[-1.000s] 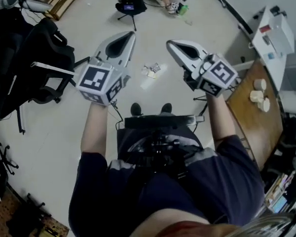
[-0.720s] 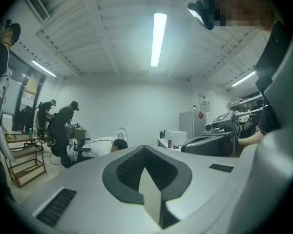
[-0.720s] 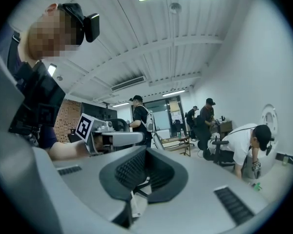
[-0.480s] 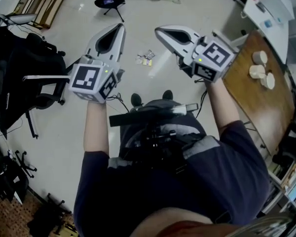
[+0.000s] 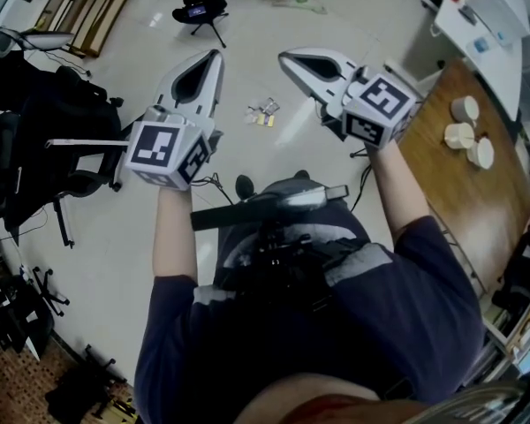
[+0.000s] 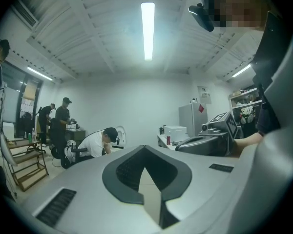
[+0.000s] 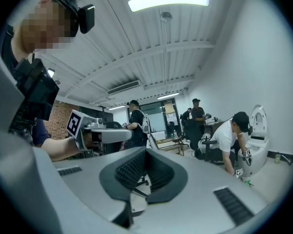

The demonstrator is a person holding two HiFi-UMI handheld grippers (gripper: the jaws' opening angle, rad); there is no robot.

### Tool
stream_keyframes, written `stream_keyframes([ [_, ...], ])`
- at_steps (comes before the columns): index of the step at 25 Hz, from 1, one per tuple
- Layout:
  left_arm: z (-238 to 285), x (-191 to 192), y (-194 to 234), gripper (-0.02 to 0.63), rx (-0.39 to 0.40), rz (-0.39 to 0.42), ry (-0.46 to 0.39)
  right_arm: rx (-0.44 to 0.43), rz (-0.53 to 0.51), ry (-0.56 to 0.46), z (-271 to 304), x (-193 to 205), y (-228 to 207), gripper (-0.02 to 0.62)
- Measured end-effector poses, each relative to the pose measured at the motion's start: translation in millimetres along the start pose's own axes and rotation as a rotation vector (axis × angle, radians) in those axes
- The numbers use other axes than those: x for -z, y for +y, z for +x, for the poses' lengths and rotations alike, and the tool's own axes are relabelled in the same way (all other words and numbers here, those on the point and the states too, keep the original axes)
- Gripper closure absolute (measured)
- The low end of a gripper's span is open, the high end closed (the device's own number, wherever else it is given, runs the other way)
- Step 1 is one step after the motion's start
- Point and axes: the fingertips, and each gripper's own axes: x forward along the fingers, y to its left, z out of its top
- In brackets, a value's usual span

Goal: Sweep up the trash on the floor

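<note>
Left tongs [image 5: 215, 56] between chair [image 5: 44, 126] and trash [image 5: 263, 111]

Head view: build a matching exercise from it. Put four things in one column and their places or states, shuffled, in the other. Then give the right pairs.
Things:
1. trash
2. white cups
3. black chair
4. left gripper

Places or states:
A. on the wooden table, at the right
B. jaws shut, holding nothing
C. on the bare floor, mid-picture
D. at the left side of the picture

Pairs: 1-C, 2-A, 3-D, 4-B
</note>
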Motion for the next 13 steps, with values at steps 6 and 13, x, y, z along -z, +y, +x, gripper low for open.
stream_keyframes([
  [6,-14,-4,14,0.606,-0.014,0.001,-0.01,-0.001,-0.004,0.008,11,1,6,0.584],
  [13,-44,4,61,0.606,-0.039,-0.01,-0.004,0.017,-0.005,0.051,45,11,21,0.585],
])
